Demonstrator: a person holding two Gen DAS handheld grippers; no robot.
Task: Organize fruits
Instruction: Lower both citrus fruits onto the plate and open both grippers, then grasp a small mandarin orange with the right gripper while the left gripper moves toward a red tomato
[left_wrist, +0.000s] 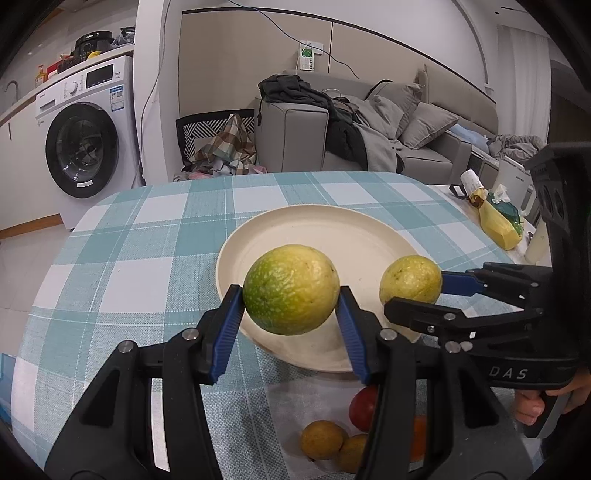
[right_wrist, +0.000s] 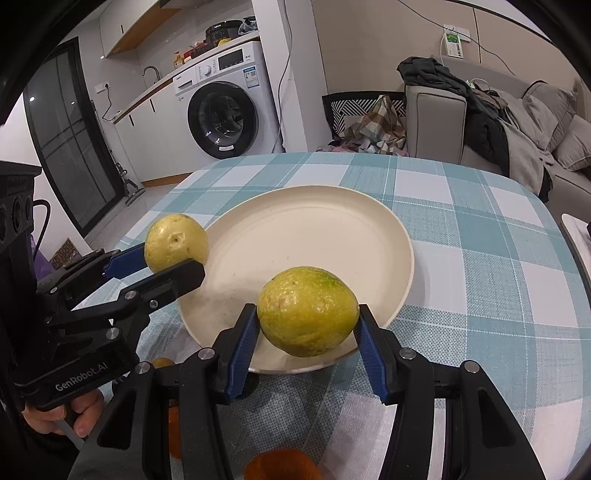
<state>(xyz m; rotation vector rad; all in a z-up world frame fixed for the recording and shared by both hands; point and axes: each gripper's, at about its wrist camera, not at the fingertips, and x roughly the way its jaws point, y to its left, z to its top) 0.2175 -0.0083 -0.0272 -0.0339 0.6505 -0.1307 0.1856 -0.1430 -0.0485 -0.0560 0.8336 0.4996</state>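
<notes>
Both grippers point forward and downward over the near edge of a cream plate (left_wrist: 332, 236) that sits on the worktop (left_wrist: 140, 258), which is covered with a teal-and-white checked cloth. The left gripper (left_wrist: 291, 295) has its jaws part-way open and clamped on a green-yellow fruit (left_wrist: 291, 288); the blue pads press on the fruit's left and right flanks, and the fruit hangs clear of the plate, above its near left rim. In the right wrist view the same gripper enters from the left, with fingers of a hand (right_wrist: 83, 415) wrapped around its handle. The right gripper (right_wrist: 307, 325) likewise has its jaws part-way open and closed on a yellow fruit (right_wrist: 307, 311), which is pinched side to side between the pads and held above the plate's near rim. In the left wrist view this gripper reaches in from the right. The two held fruits are near each other but apart. Closer to the cameras, under the grippers, loose fruit lies on the worktop: two small yellow fruits (left_wrist: 322, 439), a red fruit (left_wrist: 364, 408) and an orange fruit (right_wrist: 282, 465), partly hidden.
</notes>
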